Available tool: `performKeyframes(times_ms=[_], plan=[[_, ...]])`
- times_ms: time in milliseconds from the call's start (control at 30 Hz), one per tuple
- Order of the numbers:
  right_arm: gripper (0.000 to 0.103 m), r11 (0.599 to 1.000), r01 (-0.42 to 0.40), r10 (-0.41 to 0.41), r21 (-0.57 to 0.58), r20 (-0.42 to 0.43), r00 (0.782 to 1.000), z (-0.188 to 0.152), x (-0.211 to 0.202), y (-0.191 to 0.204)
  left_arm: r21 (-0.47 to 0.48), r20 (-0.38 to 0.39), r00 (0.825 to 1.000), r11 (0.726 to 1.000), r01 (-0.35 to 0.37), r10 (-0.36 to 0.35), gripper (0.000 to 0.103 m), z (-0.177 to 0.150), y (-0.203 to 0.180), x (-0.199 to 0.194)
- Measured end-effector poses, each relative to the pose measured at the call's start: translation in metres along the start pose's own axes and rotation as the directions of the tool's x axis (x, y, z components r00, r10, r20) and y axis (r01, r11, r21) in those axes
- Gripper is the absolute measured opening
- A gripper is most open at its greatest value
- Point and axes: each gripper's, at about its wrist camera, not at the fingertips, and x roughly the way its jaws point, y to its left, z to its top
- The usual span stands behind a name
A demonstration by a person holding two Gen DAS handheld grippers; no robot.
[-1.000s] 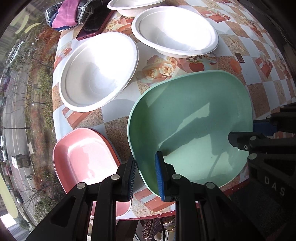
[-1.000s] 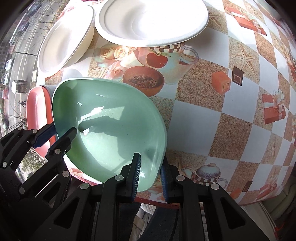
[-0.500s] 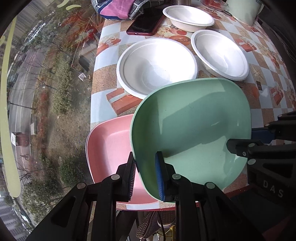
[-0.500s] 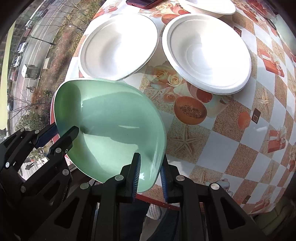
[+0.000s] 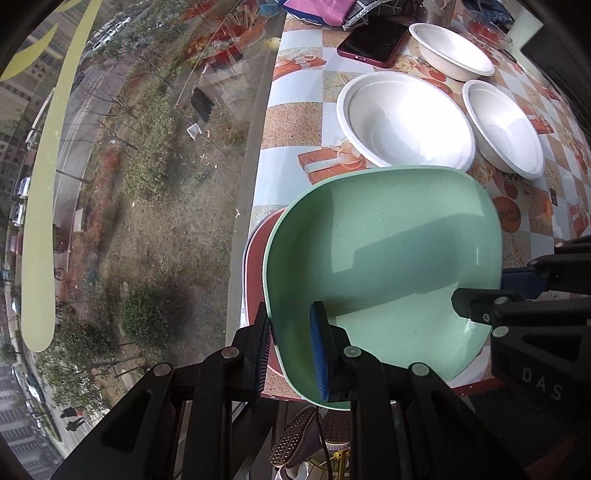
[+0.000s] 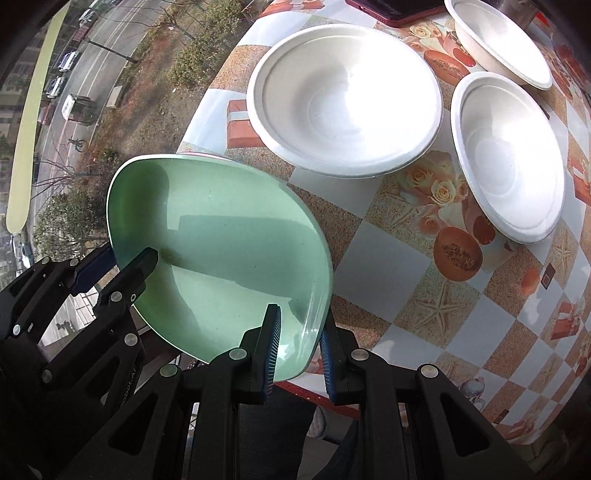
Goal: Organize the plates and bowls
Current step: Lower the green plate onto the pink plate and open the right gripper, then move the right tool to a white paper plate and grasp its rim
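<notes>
A pale green square plate (image 5: 384, 258) hangs over the table's near left corner, held by both grippers. My left gripper (image 5: 291, 332) is shut on its near-left rim, and my right gripper (image 6: 299, 326) is shut on its near-right rim. Under it lies a pink plate (image 5: 255, 266), almost fully covered; only its left edge shows. I cannot tell whether the two plates touch. Three white bowls sit further back: a large bowl (image 5: 402, 118), a second bowl (image 5: 502, 125) to its right, and a third bowl (image 5: 450, 51) behind them.
A dark red phone (image 5: 373, 40) and a pile of cloth (image 5: 325, 11) lie at the back of the patterned table (image 5: 295, 118). The table's left edge meets a window over a street. Bare tablecloth (image 6: 461, 314) spreads to the right of the green plate.
The green plate, held in both grippers, has travelled left from beside the pink plate to above it, hiding most of it. Both grippers rolled as it went.
</notes>
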Motion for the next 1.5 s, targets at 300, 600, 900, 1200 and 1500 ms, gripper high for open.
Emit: performKeyframes(times_ms=[300, 600, 900, 1200, 1500], plan=[[0.023, 0.999, -0.044, 0.043, -0.002, -0.049, 0.998, 0.010, 0.010, -0.021, -0.050, 0.000, 1.000, 0.998, -0.025, 0.025, 0.023, -0.003, 0.021, 0.008], [0.024, 0.998, -0.058, 0.058, 0.012, -0.045, 0.997, 0.002, -0.011, -0.074, -0.080, 0.006, 1.000, 0.997, -0.011, 0.012, 0.059, -0.007, 0.021, 0.004], [0.089, 0.986, -0.082, 0.078, 0.143, 0.035, 0.996, -0.022, -0.056, -0.178, -0.096, 0.028, 0.999, 0.995, 0.037, -0.034, 0.078, 0.002, 0.025, -0.006], [0.089, 0.917, -0.106, 0.093, 0.385, 0.051, 0.994, -0.052, -0.078, -0.294, -0.028, 0.050, 0.995, 0.996, 0.087, -0.085, 0.079, 0.029, -0.004, -0.018], [0.089, 0.885, -0.165, 0.136, 0.435, 0.097, 0.986, -0.052, -0.099, -0.336, 0.022, 0.065, 0.995, 0.997, 0.076, -0.077, 0.079, 0.069, -0.021, -0.023]])
